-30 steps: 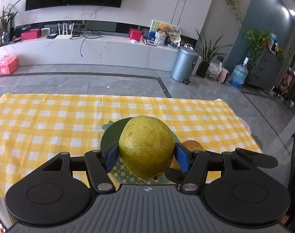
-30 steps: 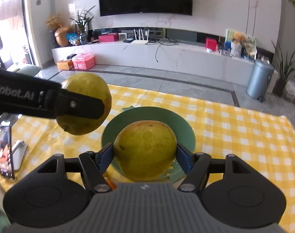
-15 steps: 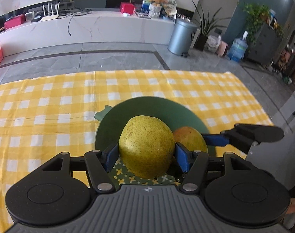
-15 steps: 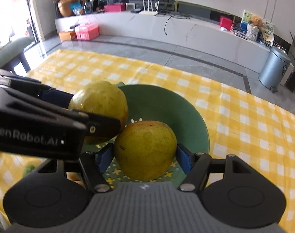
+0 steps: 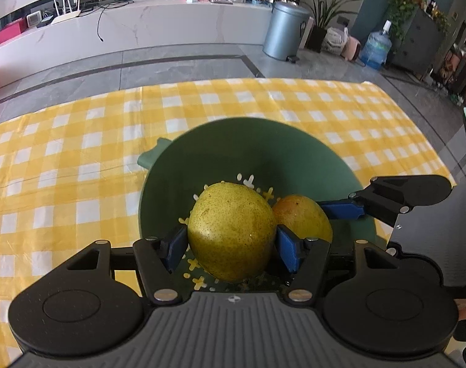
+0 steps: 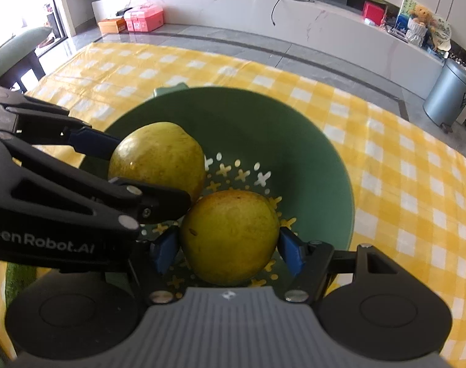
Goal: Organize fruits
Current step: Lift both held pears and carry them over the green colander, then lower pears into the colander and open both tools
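Observation:
A green bowl (image 5: 294, 153) with pale cross-shaped holes in its bottom stands on a yellow checked tablecloth (image 5: 64, 168). My left gripper (image 5: 231, 243) is shut on a yellow-green pear (image 5: 229, 230), held low inside the bowl. My right gripper (image 6: 228, 250) is shut on a second, more orange-tinged pear (image 6: 229, 236), also low in the bowl (image 6: 294, 141), right beside the first. In the right wrist view the left gripper (image 6: 140, 178) comes in from the left with its pear (image 6: 156, 156). In the left wrist view the right-hand pear (image 5: 303, 217) shows behind mine.
The tablecloth (image 6: 417, 184) covers the table on all sides of the bowl. The table's far edge meets a grey tiled floor (image 5: 171, 64). A grey bin (image 5: 283, 30) and a long white counter (image 5: 140, 27) stand far behind.
Both grippers have come down with their pears from above the bowl into it. The two pears now sit side by side near the bowl's bottom. Both grips stay shut.

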Action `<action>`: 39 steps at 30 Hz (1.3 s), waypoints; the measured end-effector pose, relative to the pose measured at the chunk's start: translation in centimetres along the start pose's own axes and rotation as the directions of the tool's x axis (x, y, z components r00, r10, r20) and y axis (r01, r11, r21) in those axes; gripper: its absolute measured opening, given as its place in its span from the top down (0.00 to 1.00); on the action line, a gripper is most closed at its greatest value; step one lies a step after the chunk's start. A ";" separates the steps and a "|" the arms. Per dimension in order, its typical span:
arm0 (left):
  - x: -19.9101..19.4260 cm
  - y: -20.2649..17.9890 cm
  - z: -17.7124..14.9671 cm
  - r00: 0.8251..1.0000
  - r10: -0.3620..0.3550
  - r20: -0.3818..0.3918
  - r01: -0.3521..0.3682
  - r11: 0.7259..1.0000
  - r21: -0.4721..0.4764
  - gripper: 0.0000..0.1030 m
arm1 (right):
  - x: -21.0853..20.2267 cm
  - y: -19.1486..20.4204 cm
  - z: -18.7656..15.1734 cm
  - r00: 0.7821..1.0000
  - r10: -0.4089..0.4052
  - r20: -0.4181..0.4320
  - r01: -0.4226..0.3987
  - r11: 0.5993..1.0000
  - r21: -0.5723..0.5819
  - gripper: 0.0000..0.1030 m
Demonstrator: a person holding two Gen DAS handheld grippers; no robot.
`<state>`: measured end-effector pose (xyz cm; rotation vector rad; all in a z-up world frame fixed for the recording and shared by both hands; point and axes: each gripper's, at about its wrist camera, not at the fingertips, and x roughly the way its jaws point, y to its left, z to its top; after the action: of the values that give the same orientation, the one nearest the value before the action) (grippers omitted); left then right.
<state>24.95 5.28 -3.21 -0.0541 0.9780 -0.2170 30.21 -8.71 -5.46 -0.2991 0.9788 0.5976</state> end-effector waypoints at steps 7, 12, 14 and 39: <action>0.7 -0.1 -0.2 0.999 0.029 -0.025 -0.029 0.999 0.020 0.31 | 0.3 1.0 -0.3 0.999 -0.029 -0.013 0.028 0.998 -0.056 0.36; 0.7 -0.1 -0.2 0.999 0.027 -0.025 -0.027 0.999 0.022 0.31 | 0.2 0.9 -0.4 0.999 -0.029 -0.013 0.029 0.998 -0.049 0.36; 0.7 -0.1 -0.2 0.999 0.027 -0.022 -0.026 0.999 0.025 0.31 | 0.2 1.0 -0.4 0.999 -0.033 -0.011 0.032 0.998 -0.049 0.36; 0.5 -0.3 -0.7 0.999 0.041 0.004 -0.041 0.998 0.048 0.31 | -0.6 0.8 -0.6 0.998 -0.068 -0.009 0.067 0.996 -0.063 0.35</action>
<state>24.59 4.88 -4.01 0.0094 0.9694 -0.2028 29.09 -8.59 -5.23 -0.3898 0.9584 0.5660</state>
